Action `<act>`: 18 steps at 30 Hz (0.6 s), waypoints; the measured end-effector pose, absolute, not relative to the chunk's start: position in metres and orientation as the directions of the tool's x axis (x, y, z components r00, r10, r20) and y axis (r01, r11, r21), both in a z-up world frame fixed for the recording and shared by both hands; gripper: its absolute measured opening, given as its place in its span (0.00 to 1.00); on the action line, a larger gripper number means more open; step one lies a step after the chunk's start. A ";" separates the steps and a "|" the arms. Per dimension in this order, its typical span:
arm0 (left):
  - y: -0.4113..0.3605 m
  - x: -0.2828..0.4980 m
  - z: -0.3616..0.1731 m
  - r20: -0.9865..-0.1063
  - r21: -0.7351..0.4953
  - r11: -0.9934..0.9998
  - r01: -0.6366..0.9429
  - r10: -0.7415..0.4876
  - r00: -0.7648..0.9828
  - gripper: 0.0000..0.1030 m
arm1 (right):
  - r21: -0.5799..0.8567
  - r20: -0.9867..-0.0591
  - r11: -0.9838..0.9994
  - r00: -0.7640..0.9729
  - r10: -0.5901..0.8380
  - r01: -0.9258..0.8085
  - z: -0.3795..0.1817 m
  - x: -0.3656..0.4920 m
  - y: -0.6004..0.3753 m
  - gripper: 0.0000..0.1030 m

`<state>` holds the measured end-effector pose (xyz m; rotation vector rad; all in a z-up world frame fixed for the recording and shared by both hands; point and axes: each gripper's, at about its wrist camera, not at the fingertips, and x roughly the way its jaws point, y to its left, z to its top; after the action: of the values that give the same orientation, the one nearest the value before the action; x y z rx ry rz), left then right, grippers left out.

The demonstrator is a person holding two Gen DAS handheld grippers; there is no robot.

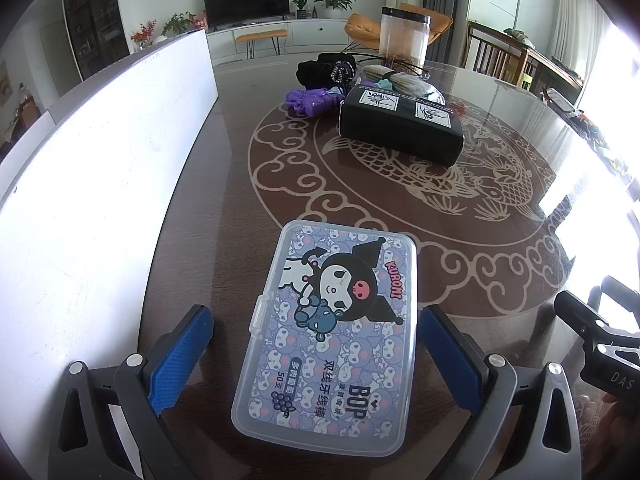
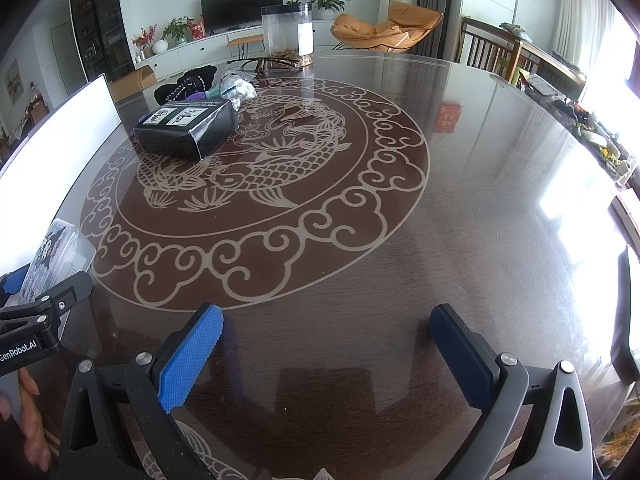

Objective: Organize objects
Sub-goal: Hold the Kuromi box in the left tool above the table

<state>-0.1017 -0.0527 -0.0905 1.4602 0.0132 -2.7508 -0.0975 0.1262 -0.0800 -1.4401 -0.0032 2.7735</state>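
A clear plastic floss-pick box with a Kuromi cartoon lid point(image 1: 328, 336) lies flat on the dark round table point(image 1: 500, 264), between the blue pads of my left gripper point(image 1: 316, 320). The jaws stand wide, with a gap on each side of the box. The box also shows at the left edge of the right wrist view point(image 2: 54, 256). My right gripper point(image 2: 326, 320) is open and empty above bare table. A black box with white labels point(image 1: 400, 128) point(image 2: 188, 128) lies farther back.
A white board point(image 1: 92, 184) stands along the table's left side. Behind the black box lie a purple toy point(image 1: 312, 100), black cloth items point(image 1: 326, 66), packets and a tall clear canister point(image 1: 404, 36). The table carries a fish pattern point(image 2: 256, 168).
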 end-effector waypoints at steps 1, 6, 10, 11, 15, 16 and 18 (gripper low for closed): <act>-0.053 -0.102 -0.091 -0.828 0.005 -1.000 0.028 -0.020 -0.560 1.00 | -0.009 -0.818 -1.000 -0.575 0.016 -0.014 -0.080 -0.098 0.126 1.00; -0.053 -0.098 -0.090 -0.830 0.003 -1.000 0.014 -0.010 -0.558 1.00 | -0.010 -0.818 -1.000 -0.575 0.016 -0.014 -0.080 -0.097 0.126 1.00; -0.053 -0.097 -0.089 -0.829 0.003 -1.000 0.011 -0.009 -0.559 1.00 | 0.007 -0.825 -1.000 -0.565 -0.007 0.002 -0.078 -0.099 0.128 1.00; -0.053 -0.097 -0.089 -0.829 0.003 -1.000 0.012 -0.009 -0.559 1.00 | 0.051 -0.827 -0.999 -0.559 -0.051 0.016 -0.075 -0.100 0.131 1.00; -0.053 -0.098 -0.089 -0.828 0.001 -1.000 0.014 -0.008 -0.561 1.00 | 0.092 -0.771 -0.989 -0.620 -0.146 0.118 -0.044 -0.118 0.130 1.00; -0.053 -0.098 -0.089 -0.827 0.000 -1.000 0.014 -0.008 -0.562 1.00 | 0.060 -0.776 -0.987 -0.615 -0.140 0.149 -0.037 -0.129 0.124 1.00; -0.053 -0.099 -0.089 -0.827 0.000 -1.000 0.015 -0.009 -0.562 1.00 | 0.030 -0.785 -0.972 -0.596 -0.168 0.235 -0.026 -0.154 0.105 1.00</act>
<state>-0.0986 -0.0534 -0.0891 1.4635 0.0106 -2.7649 -0.1542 0.1046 -0.0263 -1.4737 -0.1300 3.0257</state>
